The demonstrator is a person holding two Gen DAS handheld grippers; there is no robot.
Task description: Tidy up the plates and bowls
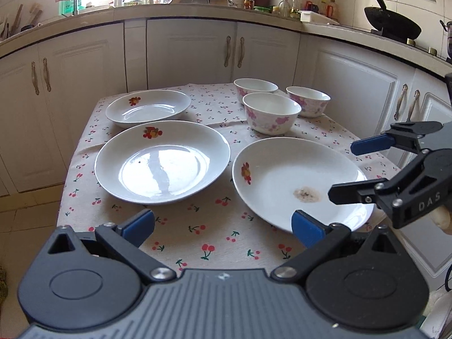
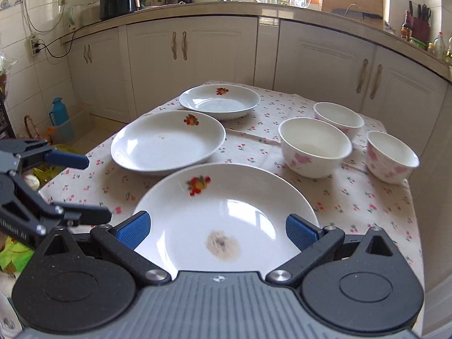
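Three white plates with fruit prints lie on the cherry-print tablecloth: a far plate (image 1: 148, 107) (image 2: 219, 101), a middle plate (image 1: 162, 161) (image 2: 168, 141), and a near plate with a brown stain (image 1: 299, 182) (image 2: 226, 214). Three white bowls with pink flowers stand behind: front (image 1: 271, 112) (image 2: 315, 145), back left (image 1: 255, 88) (image 2: 338, 118), right (image 1: 308, 100) (image 2: 391, 155). My left gripper (image 1: 223, 226) is open and empty over the near table edge. My right gripper (image 2: 217, 230) is open, hovering over the stained plate's near rim; it also shows in the left wrist view (image 1: 343, 169).
White kitchen cabinets (image 1: 192, 53) ring the table on the far side and right. The counter holds bottles, a knife block and a black wok (image 1: 391, 24). A teal flask (image 2: 58, 111) and bags sit on the floor at left.
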